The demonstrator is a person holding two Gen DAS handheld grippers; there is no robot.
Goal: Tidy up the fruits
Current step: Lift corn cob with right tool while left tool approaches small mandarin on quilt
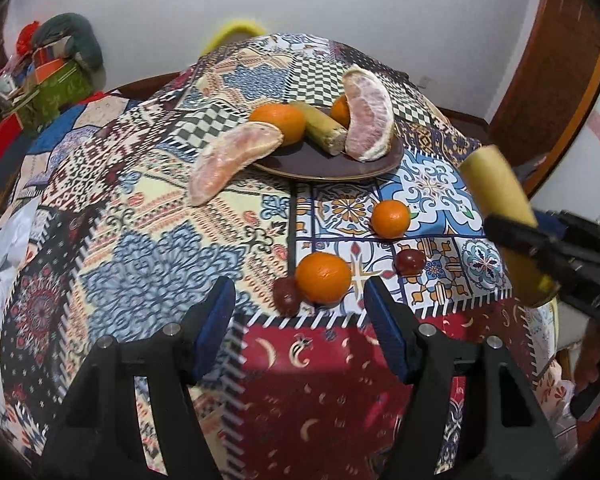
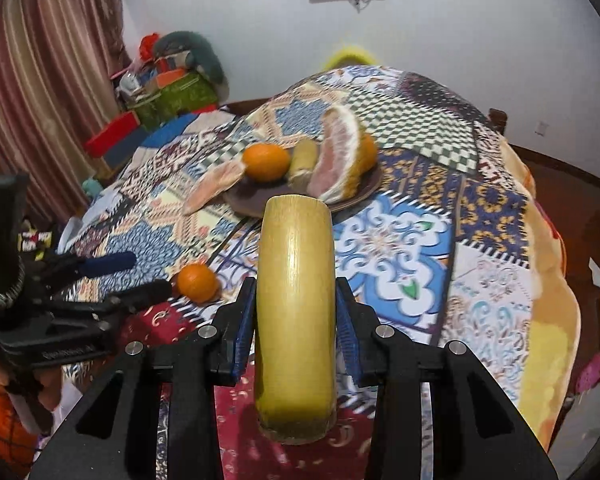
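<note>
one orange (image 1: 340, 110) half hidden behind pomelo wedge (image 1: 370, 114).

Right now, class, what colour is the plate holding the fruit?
The plate is dark brown, almost maroon; the left wrist view shows it best.

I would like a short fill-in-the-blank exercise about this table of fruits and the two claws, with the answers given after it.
1. The right claw is shut on a yellow ____ piece.
2. The left claw is ____, holding nothing.
3. The two pomelo segments rest on the brown ____.
4. Nearest the left claw lies an orange beside a dark red ____.

Answers: sugarcane; open; plate; grape
</note>
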